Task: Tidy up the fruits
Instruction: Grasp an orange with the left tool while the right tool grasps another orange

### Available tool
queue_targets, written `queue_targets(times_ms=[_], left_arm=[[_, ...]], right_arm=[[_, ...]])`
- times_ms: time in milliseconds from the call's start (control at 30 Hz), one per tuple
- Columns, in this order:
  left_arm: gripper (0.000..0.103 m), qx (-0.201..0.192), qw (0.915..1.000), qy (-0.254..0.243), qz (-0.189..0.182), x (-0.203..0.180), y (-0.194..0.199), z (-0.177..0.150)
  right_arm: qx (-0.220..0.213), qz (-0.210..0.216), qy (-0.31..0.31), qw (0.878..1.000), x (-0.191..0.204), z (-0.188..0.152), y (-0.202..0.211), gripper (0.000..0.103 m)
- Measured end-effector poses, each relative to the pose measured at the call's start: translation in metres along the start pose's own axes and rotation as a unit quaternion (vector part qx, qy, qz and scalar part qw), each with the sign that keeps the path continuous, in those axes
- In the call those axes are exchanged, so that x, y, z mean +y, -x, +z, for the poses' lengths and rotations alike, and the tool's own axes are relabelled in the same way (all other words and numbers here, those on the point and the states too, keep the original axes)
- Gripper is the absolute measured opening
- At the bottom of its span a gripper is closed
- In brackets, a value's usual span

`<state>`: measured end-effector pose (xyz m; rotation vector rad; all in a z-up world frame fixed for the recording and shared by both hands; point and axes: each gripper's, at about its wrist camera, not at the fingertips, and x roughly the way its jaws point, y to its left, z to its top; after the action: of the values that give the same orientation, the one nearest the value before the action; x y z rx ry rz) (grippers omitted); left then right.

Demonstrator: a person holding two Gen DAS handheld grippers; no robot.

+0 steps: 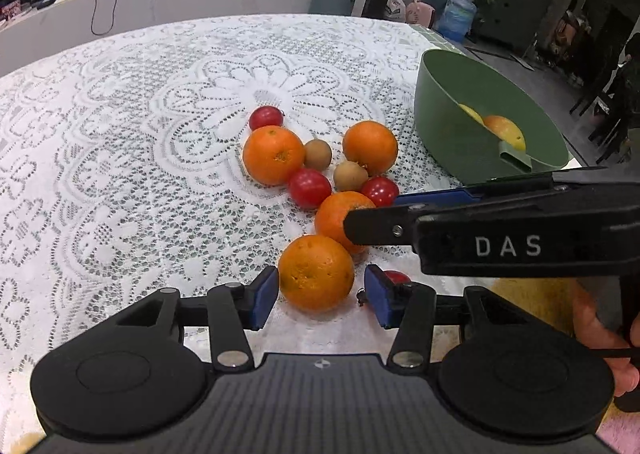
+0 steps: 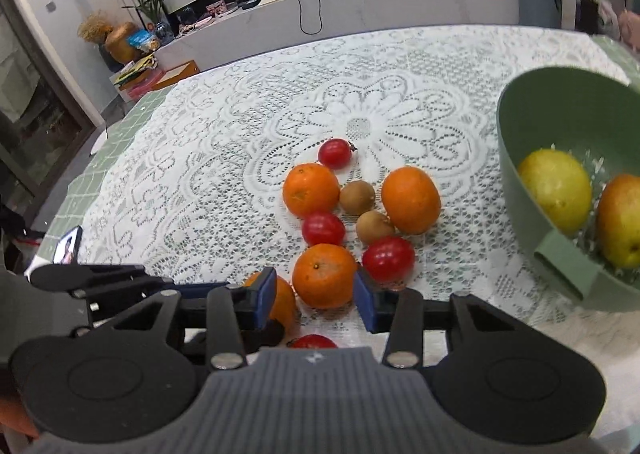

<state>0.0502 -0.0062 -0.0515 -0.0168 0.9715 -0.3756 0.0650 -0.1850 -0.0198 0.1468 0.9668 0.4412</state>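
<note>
Left hand-held gripper (image 1: 321,296): jaws apart around an orange (image 1: 316,273), lower centre. Right hand-held gripper (image 2: 315,296): jaws apart around another orange (image 2: 324,276), pads not touching.

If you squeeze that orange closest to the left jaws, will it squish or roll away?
The orange looks round and firm, so it probably won't squish. On the flat lace tablecloth it could roll if nudged off-centre. Its dimpled peel likely grips the blue pads well.
</note>
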Motion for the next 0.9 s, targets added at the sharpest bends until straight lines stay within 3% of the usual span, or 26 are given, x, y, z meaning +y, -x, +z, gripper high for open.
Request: queue_targets(times_ms=[300, 567, 900], left_arm=[[0.055, 0.003, 0.9999, 0.011, 0.003, 0.004, -0.009, 0.003], [0.055, 0.018, 0.9997, 0.014, 0.001, 0.006, -0.016, 0.003], [0.052, 0.013, 0.9997, 0.021, 0.002, 0.007, -0.017, 0.002]], right_arm=[[0.016, 0.007, -0.036, 0.999, -0.007, 0.005, -0.016, 0.041], [0.02, -0.01, -0.026, 0.999, -0.004, 0.005, -0.021, 0.041], [0.025, 0.008, -0.055, 0.998, -0.014, 0.006, -0.023, 0.043]])
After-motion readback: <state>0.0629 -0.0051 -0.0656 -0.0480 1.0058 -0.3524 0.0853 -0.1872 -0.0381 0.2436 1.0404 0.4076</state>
